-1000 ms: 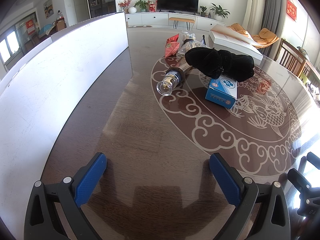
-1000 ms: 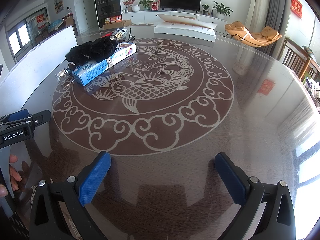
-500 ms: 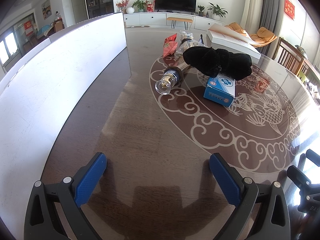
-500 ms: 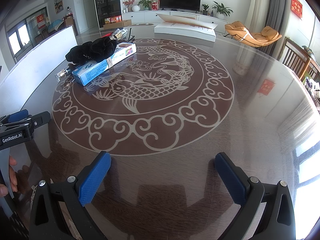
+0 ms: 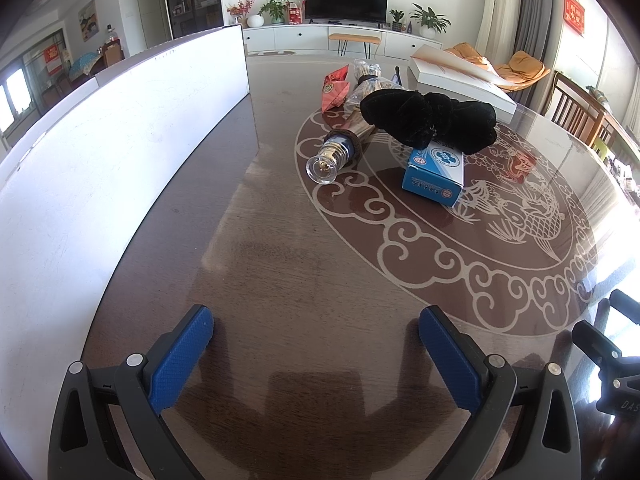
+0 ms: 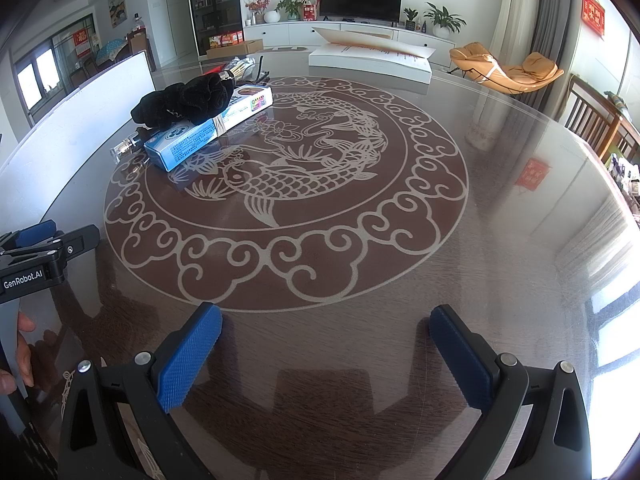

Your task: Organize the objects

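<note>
**Worktop inventory: both tools idle, items clustered at the far left**

We record a round, glossy dark-brown worktop with a pale fish-and-cloud medallion inlaid at its centre.

Left tool: blue-padded fingers spread wide, nothing between them, held low over bare wood at the near edge. A tall white panel stands along the worktop's left side.

Right tool: blue-padded fingers likewise spread wide and empty, over the near rim of the medallion. In the right wrist view we see the left tool's black body at the left border, with part of a hand below it.

Items for organizing, all well apart from both tools:
- One crumpled black velvet cloth, lying on top of the long box.
- One long blue-and-white cardboard box, flat on the medallion's edge, one end toward the left tool.
- One clear glass bottle with a gold-and-blue neck, on its side just left of the box, mouth toward the left tool.
- One red foil packet and one clear plastic bundle, behind the bottle.

Further back we note a large flat white box with a loose lid near the far edge.
</note>
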Available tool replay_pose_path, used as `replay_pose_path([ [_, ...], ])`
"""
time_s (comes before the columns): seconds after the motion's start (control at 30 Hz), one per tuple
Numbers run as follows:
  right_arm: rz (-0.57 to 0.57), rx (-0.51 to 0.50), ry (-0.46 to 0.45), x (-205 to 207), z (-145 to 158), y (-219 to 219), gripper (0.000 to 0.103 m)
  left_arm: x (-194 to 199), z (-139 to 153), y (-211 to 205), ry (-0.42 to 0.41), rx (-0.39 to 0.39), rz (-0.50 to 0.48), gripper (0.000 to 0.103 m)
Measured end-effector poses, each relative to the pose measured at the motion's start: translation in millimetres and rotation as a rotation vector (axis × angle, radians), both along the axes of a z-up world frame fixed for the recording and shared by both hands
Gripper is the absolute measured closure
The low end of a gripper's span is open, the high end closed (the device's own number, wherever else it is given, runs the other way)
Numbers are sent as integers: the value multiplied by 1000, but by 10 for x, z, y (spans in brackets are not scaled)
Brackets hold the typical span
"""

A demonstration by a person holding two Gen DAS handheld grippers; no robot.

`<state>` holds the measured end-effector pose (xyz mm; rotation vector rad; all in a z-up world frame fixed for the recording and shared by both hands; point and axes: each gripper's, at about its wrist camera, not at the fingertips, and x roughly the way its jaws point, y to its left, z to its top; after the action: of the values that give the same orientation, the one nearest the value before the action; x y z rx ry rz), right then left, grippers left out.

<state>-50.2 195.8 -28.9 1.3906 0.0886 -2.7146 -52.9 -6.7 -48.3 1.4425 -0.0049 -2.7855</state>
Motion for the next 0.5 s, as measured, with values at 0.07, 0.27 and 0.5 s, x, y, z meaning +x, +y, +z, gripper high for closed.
replay_pose_path([
  [0.07,0,-1,0,0,-1,0,0,66,9,6,-19,0,-43,0],
  [0.27,0,-1,0,1,1,-2,0,150,52,-73,-91,25,-28,0],
  [0.5,0,-1,0,-1,0,-1,0,188,190,-303,-40,123,42,0],
])
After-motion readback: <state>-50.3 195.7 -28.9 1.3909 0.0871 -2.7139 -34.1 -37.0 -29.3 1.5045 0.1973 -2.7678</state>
